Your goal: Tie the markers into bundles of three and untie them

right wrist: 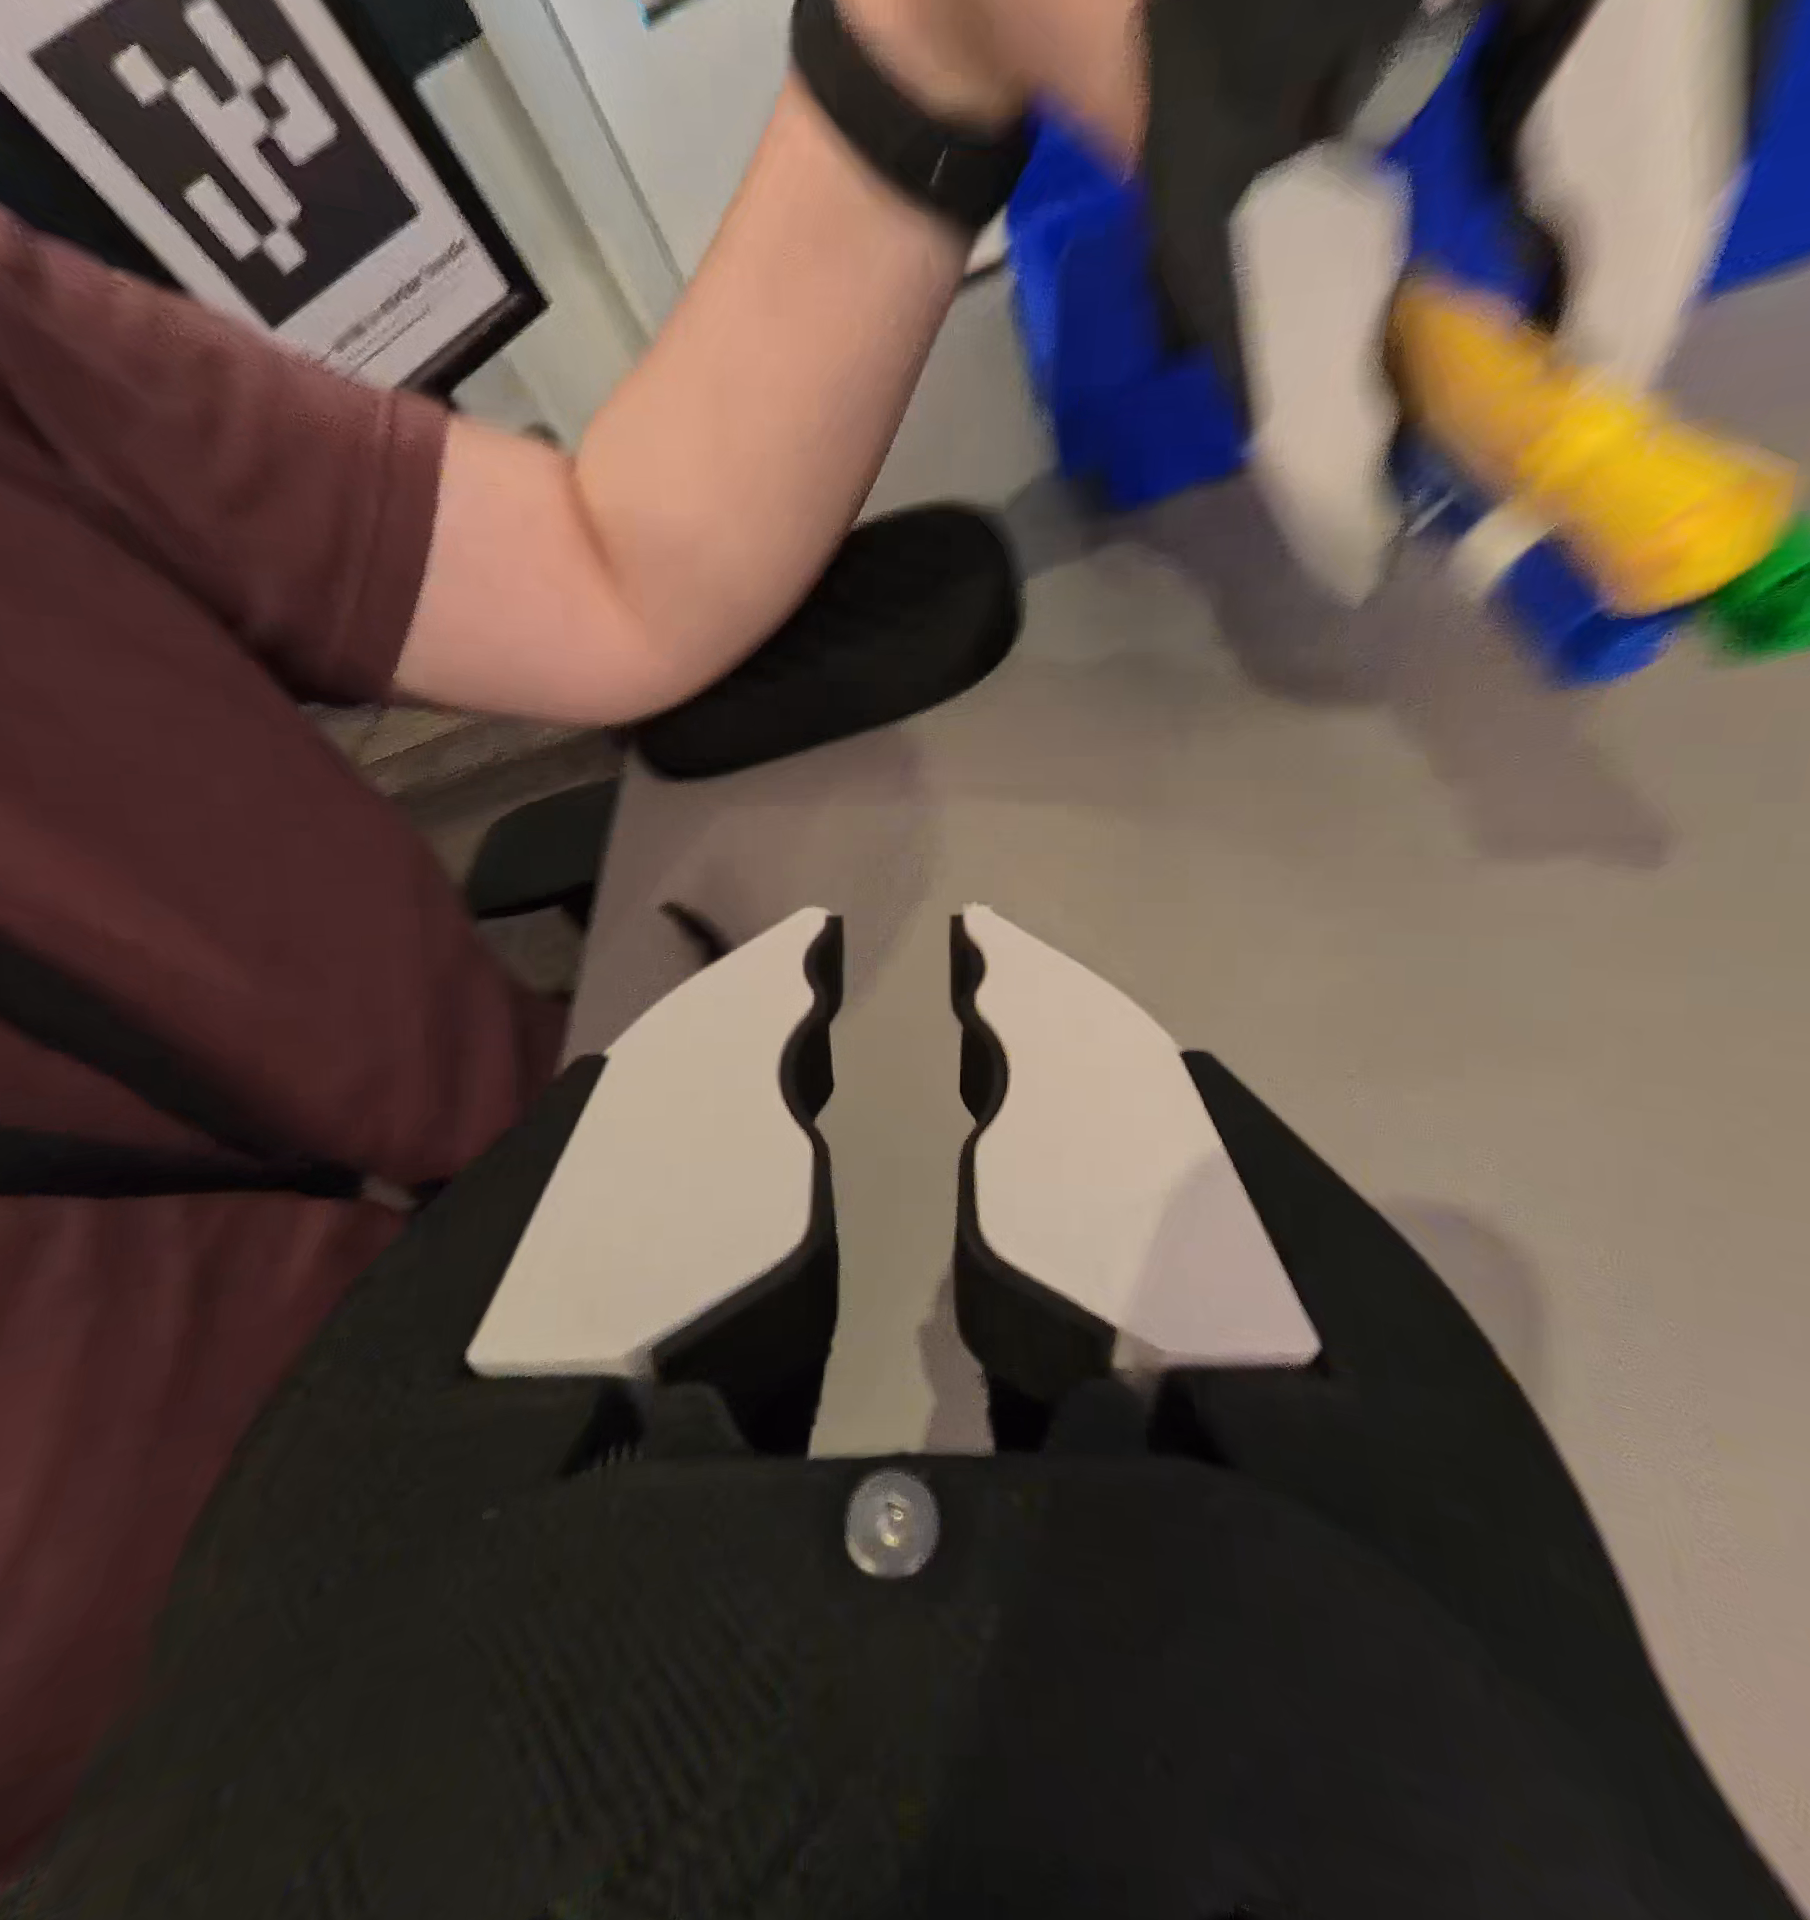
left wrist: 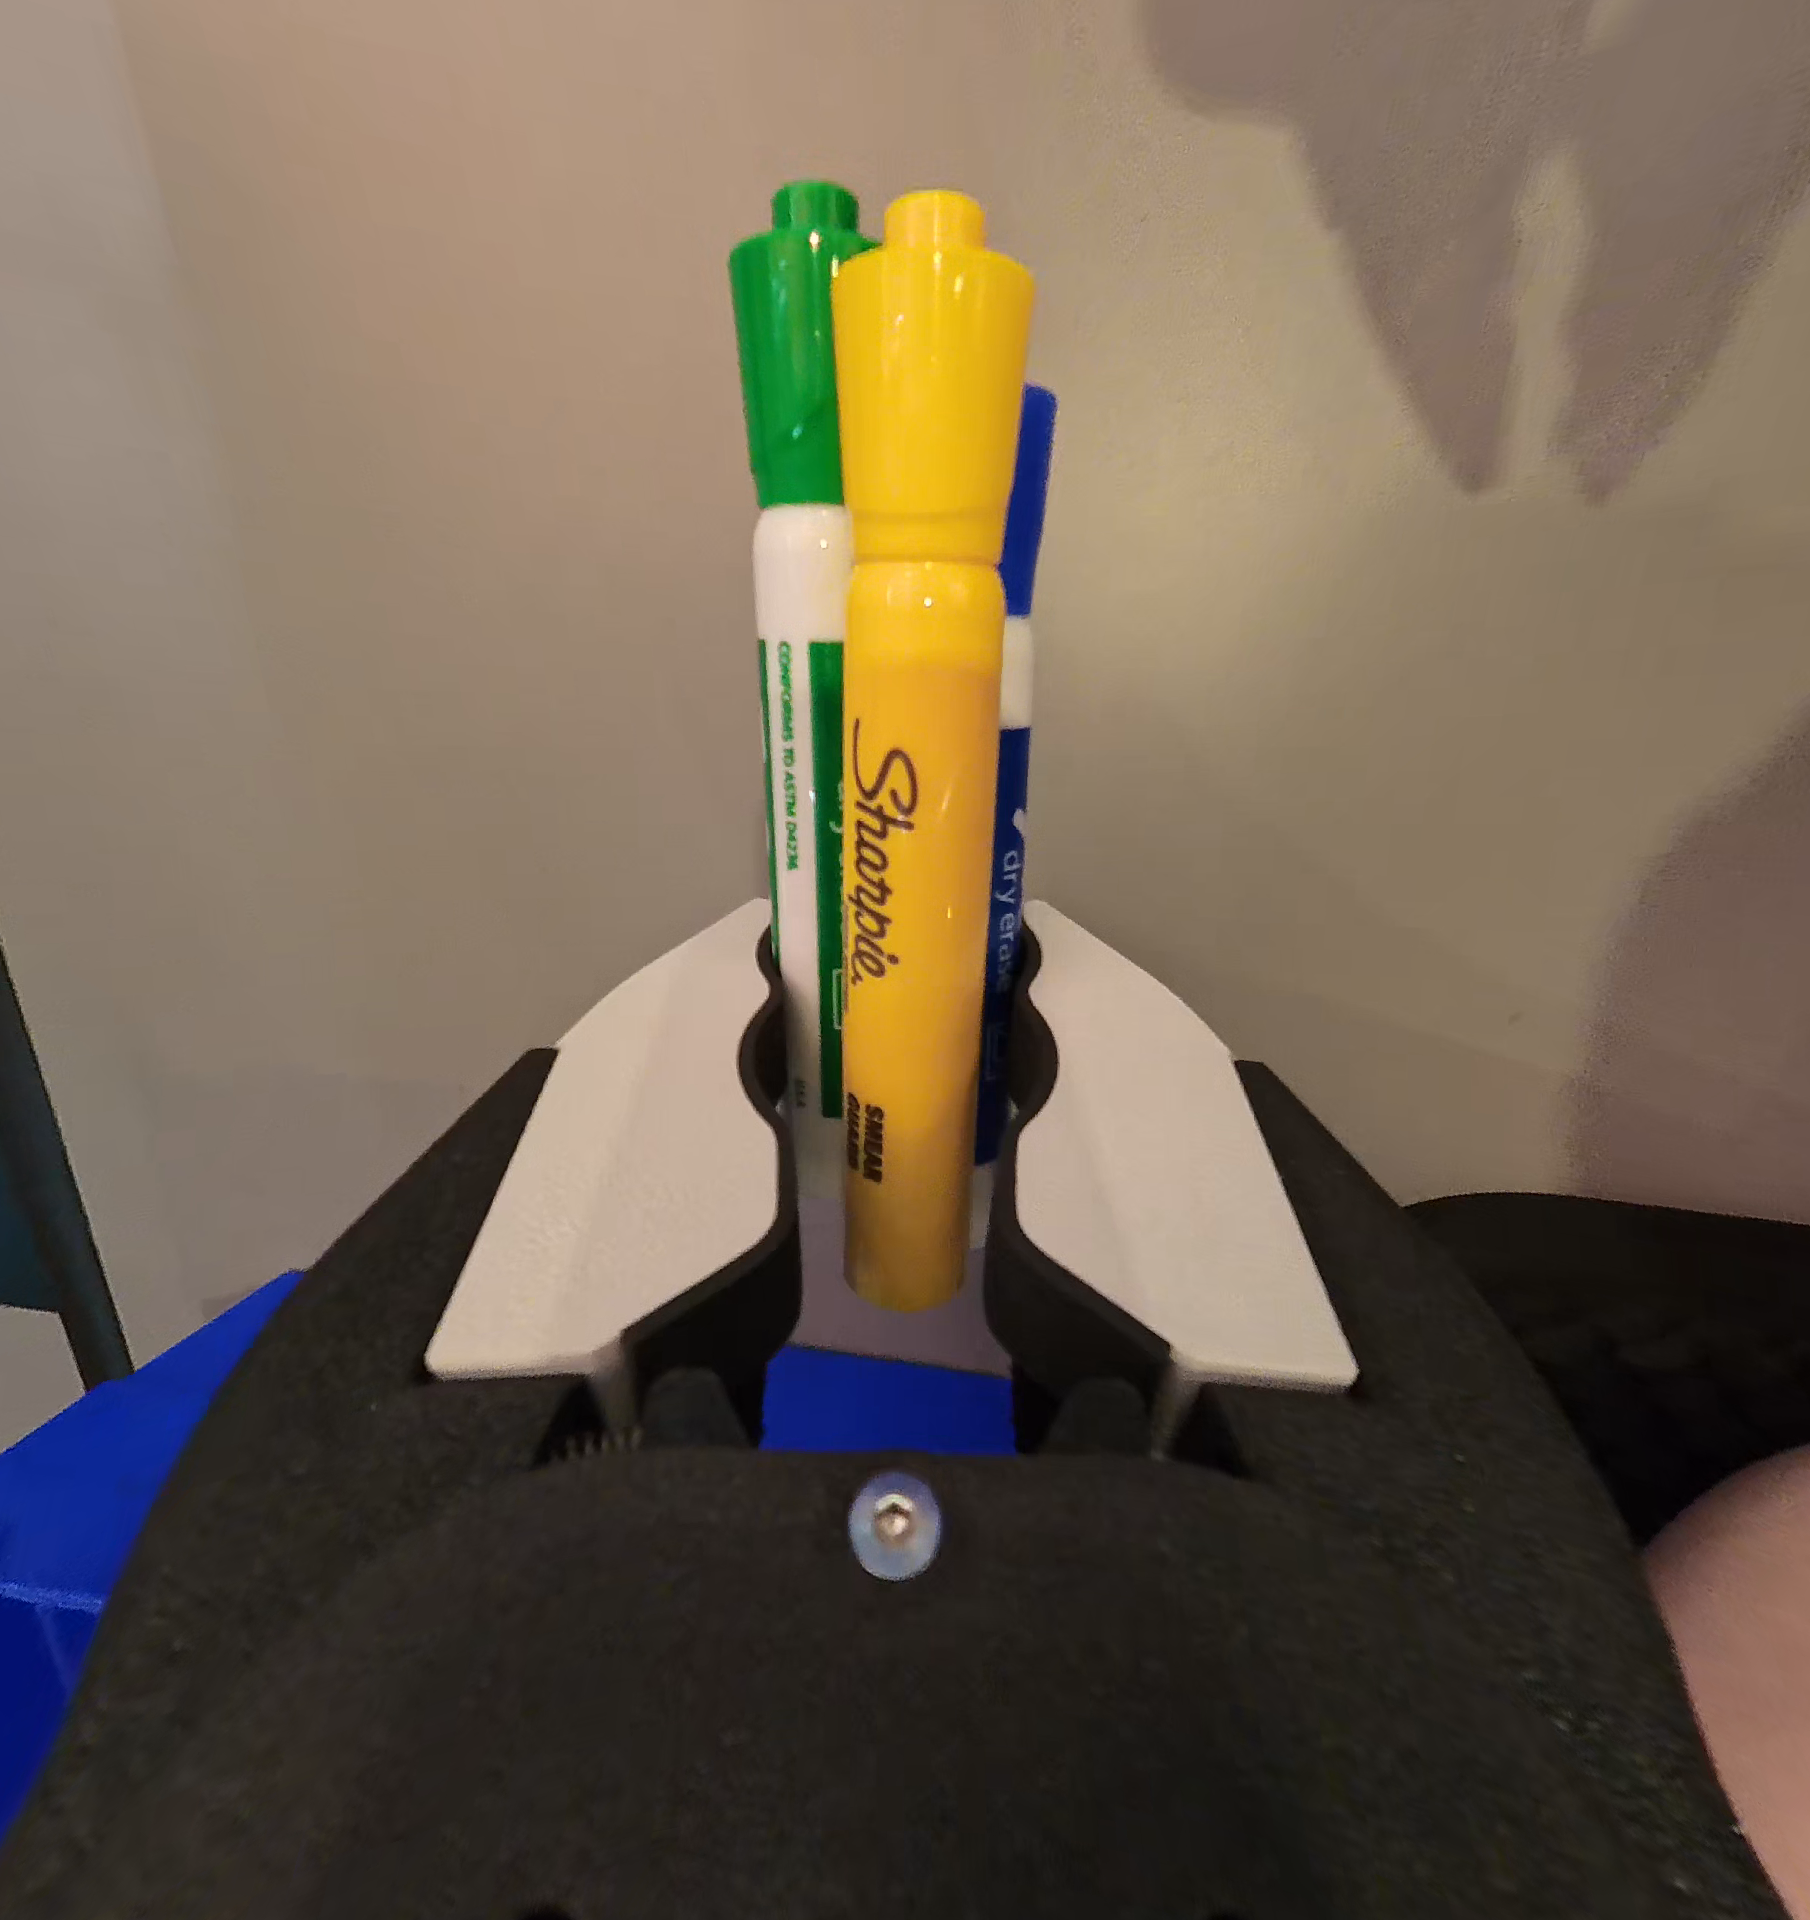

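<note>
My left gripper is shut on three markers held side by side, caps pointing away: a yellow marker in front, a green-capped marker to its left and a blue-capped marker behind on the right. No tie shows around them. In the right wrist view the same gripper and markers appear blurred at the top right above the grey table. My right gripper is slightly open and empty, low over the table's near edge.
A person's forearm with a black wristband reaches across the upper left; a dark red sleeve fills the left. A black armrest pad sits under the elbow. A framed black-and-white marker board stands at the back left.
</note>
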A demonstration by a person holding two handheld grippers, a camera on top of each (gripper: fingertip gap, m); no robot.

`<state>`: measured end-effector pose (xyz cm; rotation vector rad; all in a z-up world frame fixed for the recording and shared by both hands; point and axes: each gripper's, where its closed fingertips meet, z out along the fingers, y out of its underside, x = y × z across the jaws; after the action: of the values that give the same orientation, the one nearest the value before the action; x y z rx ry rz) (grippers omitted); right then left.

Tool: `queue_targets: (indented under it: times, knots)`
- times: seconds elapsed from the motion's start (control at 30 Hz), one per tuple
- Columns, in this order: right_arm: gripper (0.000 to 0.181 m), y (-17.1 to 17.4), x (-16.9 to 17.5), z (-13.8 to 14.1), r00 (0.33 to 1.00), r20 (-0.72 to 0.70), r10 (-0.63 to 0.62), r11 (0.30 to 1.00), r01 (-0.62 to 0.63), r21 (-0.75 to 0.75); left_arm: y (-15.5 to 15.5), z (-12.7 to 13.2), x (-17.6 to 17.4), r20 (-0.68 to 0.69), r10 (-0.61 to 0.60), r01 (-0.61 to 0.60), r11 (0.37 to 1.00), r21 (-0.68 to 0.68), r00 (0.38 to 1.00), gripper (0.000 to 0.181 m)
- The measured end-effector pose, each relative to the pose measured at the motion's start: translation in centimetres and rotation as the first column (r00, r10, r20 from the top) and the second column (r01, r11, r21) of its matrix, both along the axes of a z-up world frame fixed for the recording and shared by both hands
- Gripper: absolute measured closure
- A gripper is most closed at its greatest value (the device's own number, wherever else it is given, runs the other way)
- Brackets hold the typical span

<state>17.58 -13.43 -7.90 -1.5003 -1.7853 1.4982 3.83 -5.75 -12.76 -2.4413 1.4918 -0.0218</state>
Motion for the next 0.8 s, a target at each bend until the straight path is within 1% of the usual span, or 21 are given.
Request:
queue_targets:
  times: [0.1, 0.13, 0.2, 0.27, 0.33, 0.37, 0.43, 0.53, 0.6, 0.67, 0.8]
  knots:
    - [0.157, -4.5, 1.2, -3.4, 0.985, 0.166, 0.039, 0.995, -0.023, -0.099, 0.0, 0.2, -0.1, 0.007, 0.006, -0.006, 1.0, 0.004, 1.0, 0.142]
    - [0.155, -6.1, 1.3, -4.2, 0.975, 0.21, 0.075, 0.99, -0.047, -0.133, 0.0, 0.2, -0.2, 0.01, 0.008, -0.008, 1.0, 0.002, 1.0, 0.142]
    - [0.155, -8.7, 1.4, -5.6, 0.95, 0.285, 0.129, 0.984, -0.088, -0.152, -0.2, 0.1, -0.3, 0.005, 0.014, -0.014, 1.0, -0.004, 1.0, 0.142]
    - [0.155, -9.9, 1.2, -7.5, 0.928, 0.347, 0.135, 0.991, -0.12, -0.063, -0.2, 0.1, -0.5, -0.003, 0.018, -0.018, 1.0, -0.006, 1.0, 0.142]
    - [0.156, -10.1, 1.2, -9.3, 0.904, 0.411, 0.121, 0.986, -0.157, 0.055, -0.3, 0.1, -0.5, -0.003, 0.017, -0.017, 1.0, -0.006, 1.0, 0.142]
    - [0.165, -10.2, 1.2, -9.7, 0.897, 0.425, 0.122, 0.981, -0.175, 0.088, -0.4, 0.1, -0.4, -0.001, 0.015, -0.015, 1.0, -0.005, 1.0, 0.142]
    - [0.176, -10.5, 1.2, -9.8, 0.89, 0.434, 0.14, 0.973, -0.206, 0.108, -0.4, 0.3, -0.3, 0.002, 0.008, -0.008, 1.0, -0.001, 1.0, 0.142]
    - [0.177, -9.4, 1.0, -9.6, 0.899, 0.419, 0.127, 0.968, -0.205, 0.148, -0.5, 0.4, -0.1, 0.01, 0.002, -0.002, 1.0, 0.002, 1.0, 0.142]
    - [0.177, -7.9, 0.8, -8.7, 0.91, 0.397, 0.118, 0.977, -0.179, 0.118, -0.5, 0.5, -0.1, 0.011, -0.001, 0.001, 1.0, 0.003, 1.0, 0.143]
    - [0.177, -5.8, 0.3, -7.1, 0.933, 0.345, 0.102, 0.986, -0.139, 0.086, -0.5, 0.4, -0.1, 0.013, -0.005, 0.005, 1.0, -0.002, 1.0, 0.143]
    - [0.177, 0.0, -0.5, -4.2, 0.964, 0.265, 0.015, 0.993, -0.044, 0.105, -0.6, 0.2, 0.0, 0.012, -0.01, 0.011, 1.0, -0.011, 1.0, 0.143]
